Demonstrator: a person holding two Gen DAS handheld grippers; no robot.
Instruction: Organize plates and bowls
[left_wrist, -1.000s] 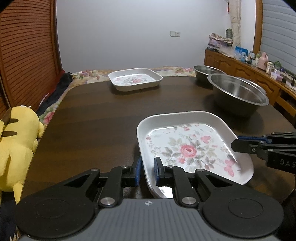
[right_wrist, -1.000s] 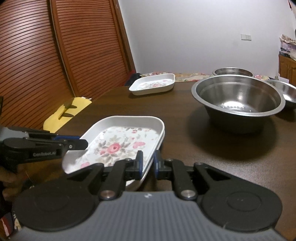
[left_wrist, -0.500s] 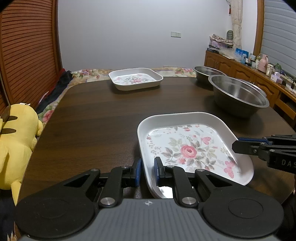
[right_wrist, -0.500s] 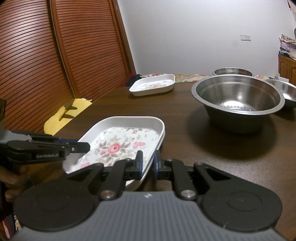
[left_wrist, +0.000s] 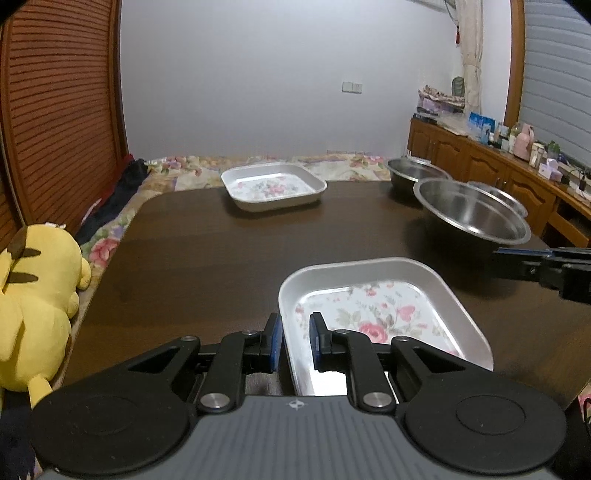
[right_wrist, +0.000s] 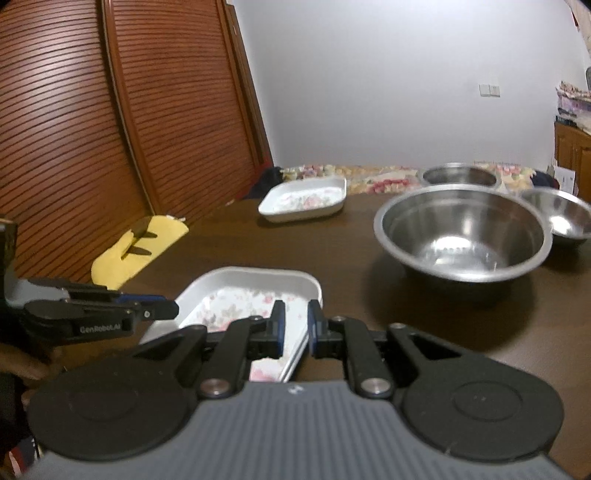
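A white square plate with a rose pattern (left_wrist: 369, 306) (right_wrist: 236, 302) lies near the front of the dark wooden table (left_wrist: 221, 258). My left gripper (left_wrist: 294, 332) straddles its left rim. Its jaws are opening slightly while the pads still hold the rim. In the right wrist view my right gripper (right_wrist: 295, 321) is shut on the plate's right rim. From the left wrist view the right gripper (left_wrist: 496, 254) shows just off the plate's far right corner. A second floral plate (left_wrist: 273, 188) (right_wrist: 303, 199) sits at the far side. A large steel bowl (left_wrist: 469, 214) (right_wrist: 461, 236) stands on the right.
Two smaller steel bowls (right_wrist: 460, 175) (right_wrist: 561, 218) stand behind the large one. A yellow plush toy (left_wrist: 37, 295) lies off the table's left edge, by slatted wooden doors. A cluttered sideboard (left_wrist: 498, 166) runs along the right wall. A flowered cloth lies beyond the far edge.
Both views have tipped upward, so the near plate sits lower in each. The right gripper shows higher in the left wrist view. The left pads stand a touch wider apart.
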